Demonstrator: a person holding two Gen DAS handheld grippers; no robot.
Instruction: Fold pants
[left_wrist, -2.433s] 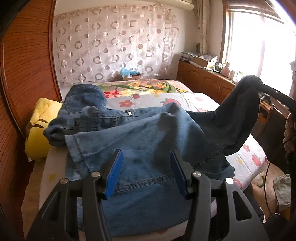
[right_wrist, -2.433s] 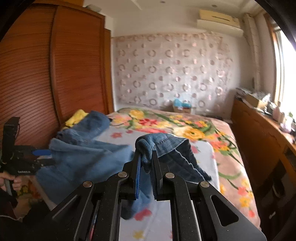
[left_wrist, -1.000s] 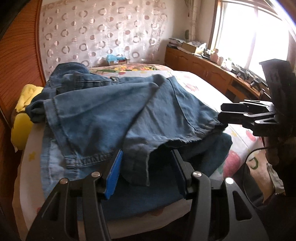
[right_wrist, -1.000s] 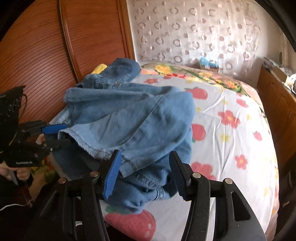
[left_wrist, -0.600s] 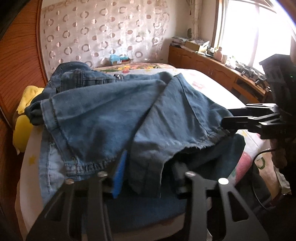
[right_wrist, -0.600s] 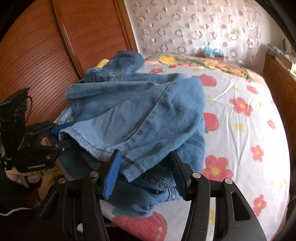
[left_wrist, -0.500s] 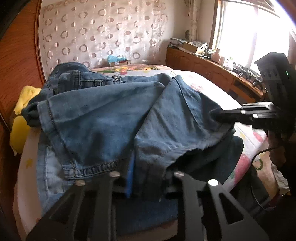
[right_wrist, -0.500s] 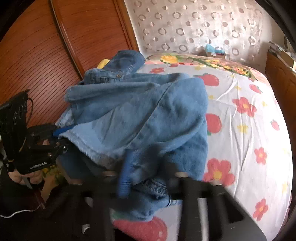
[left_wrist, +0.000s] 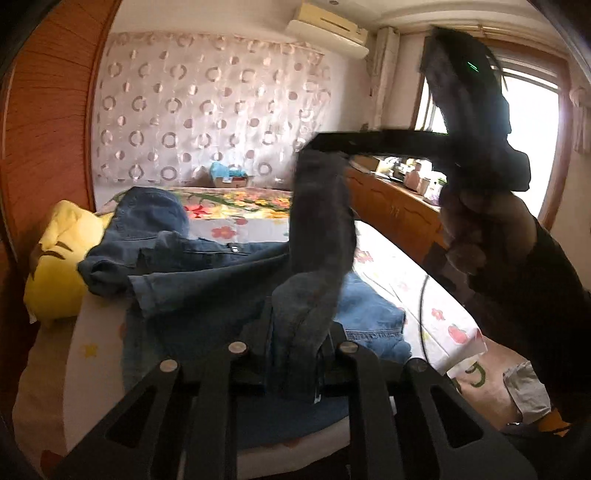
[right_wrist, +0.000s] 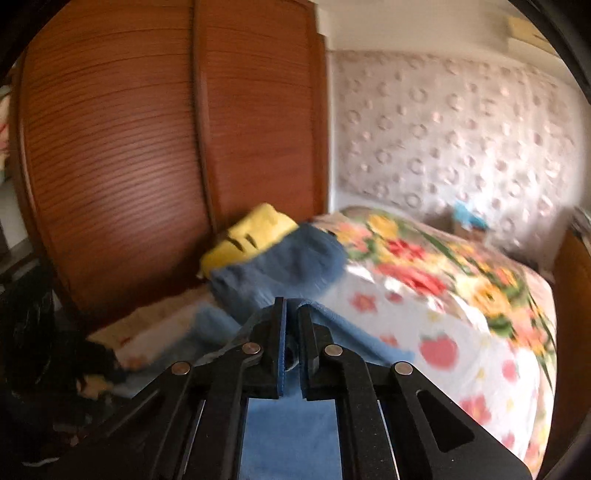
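Blue denim pants (left_wrist: 207, 280): spread over floral bedsheet (left_wrist: 402, 284) at frame centre, one hem edge lifted. Soft, heavy, limp under own weight; best taken at hems or waistband, where doubled seams resist slipping. Left gripper (left_wrist: 295, 354), bottom centre of left view: closed tight on a bunched fold of denim. Right gripper (right_wrist: 291, 347), bottom centre of right view: pinched together on a thin denim edge. Yellow plush pillow (left_wrist: 55, 258) at left, touching waistband. Lifted fabric backlit and motion-blurred; seam detail unreadable. Right view blurred; lower pant legs cut off by frame.
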